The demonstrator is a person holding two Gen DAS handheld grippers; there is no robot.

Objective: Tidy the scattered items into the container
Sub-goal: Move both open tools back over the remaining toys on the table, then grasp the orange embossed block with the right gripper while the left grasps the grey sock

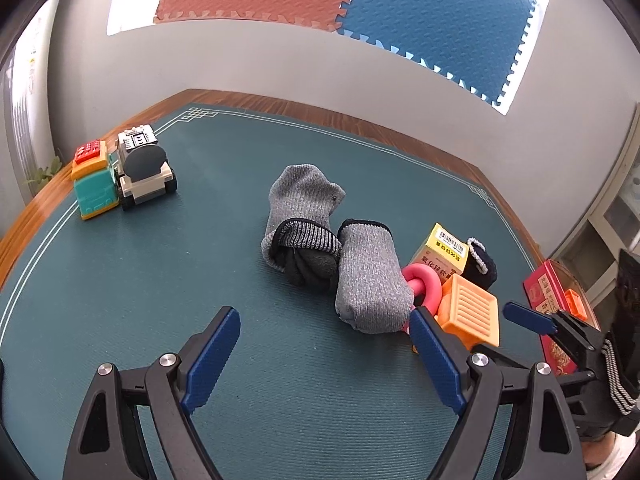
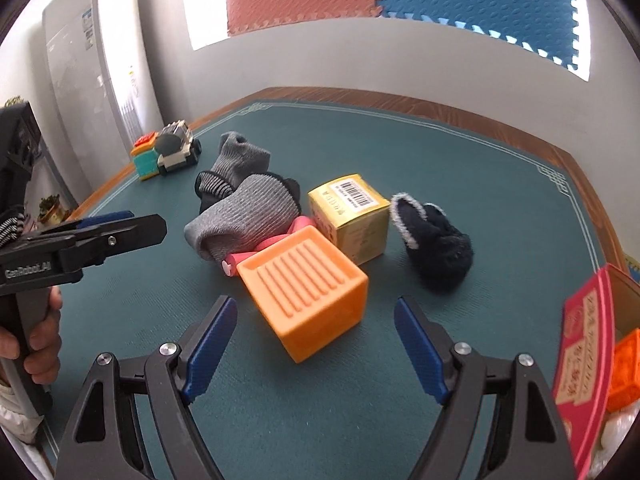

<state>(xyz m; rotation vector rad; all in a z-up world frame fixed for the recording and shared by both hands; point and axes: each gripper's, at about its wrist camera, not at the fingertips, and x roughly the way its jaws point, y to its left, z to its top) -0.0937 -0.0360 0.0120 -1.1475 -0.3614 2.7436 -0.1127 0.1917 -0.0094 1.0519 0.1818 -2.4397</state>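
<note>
Scattered on the green mat: grey socks [image 1: 362, 276] [image 2: 244, 216], an orange ribbed block [image 1: 472, 310] [image 2: 308, 288], a pink ring toy [image 1: 424, 282] [image 2: 272, 242], a yellow box [image 1: 444, 252] [image 2: 352, 216], a dark sock [image 2: 436, 240] [image 1: 482, 266], and a toy truck [image 1: 140, 168] [image 2: 172, 152] beside a teal toy block [image 1: 94, 184]. The red container box [image 2: 588, 356] [image 1: 548, 300] stands at the right. My left gripper [image 1: 326, 338] is open and empty, just short of the socks. My right gripper [image 2: 316, 328] is open, its fingers either side of the orange block's near end.
The mat [image 1: 200, 264] covers a wooden table whose edge [image 1: 360, 120] runs along the far side by a grey wall. The container holds an orange item [image 2: 626, 368]. A white appliance [image 2: 96, 80] stands at the far left.
</note>
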